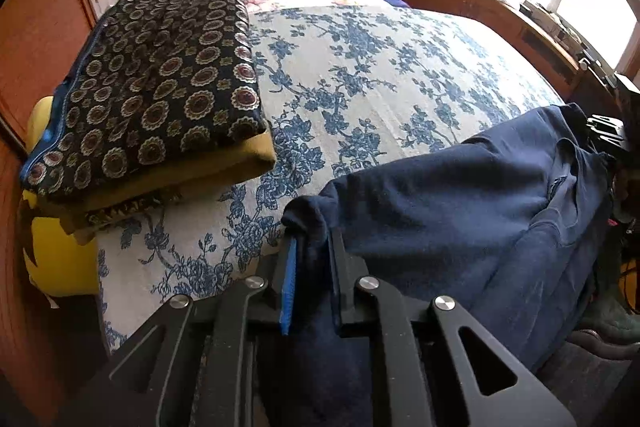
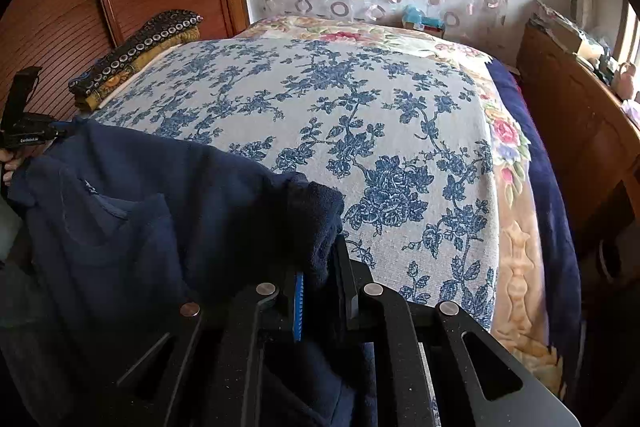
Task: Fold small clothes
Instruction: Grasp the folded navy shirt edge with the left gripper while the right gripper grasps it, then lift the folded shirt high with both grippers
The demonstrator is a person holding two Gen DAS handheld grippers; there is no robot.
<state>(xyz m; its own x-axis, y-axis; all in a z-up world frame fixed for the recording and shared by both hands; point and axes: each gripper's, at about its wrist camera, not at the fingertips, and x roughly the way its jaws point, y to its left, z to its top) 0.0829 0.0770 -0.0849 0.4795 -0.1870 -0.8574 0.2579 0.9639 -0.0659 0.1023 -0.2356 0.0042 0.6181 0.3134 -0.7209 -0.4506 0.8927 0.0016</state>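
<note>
Jaws clamped on cloth, both pairs: left gripper (image 1: 312,247) pinching one corner of the navy garment (image 1: 448,187), right gripper (image 2: 320,267) pinching the other. Stretched between them, long axis running gripper to gripper, held above the near edge of the bed (image 2: 360,99), neither nearer. Probably about to be laid forward onto the floral bedspread. At the bed's far left corner, a folded stack (image 1: 160,79). No containers in sight.

Navy garment (image 2: 160,195) in right hand-held gripper (image 2: 320,267)
</note>
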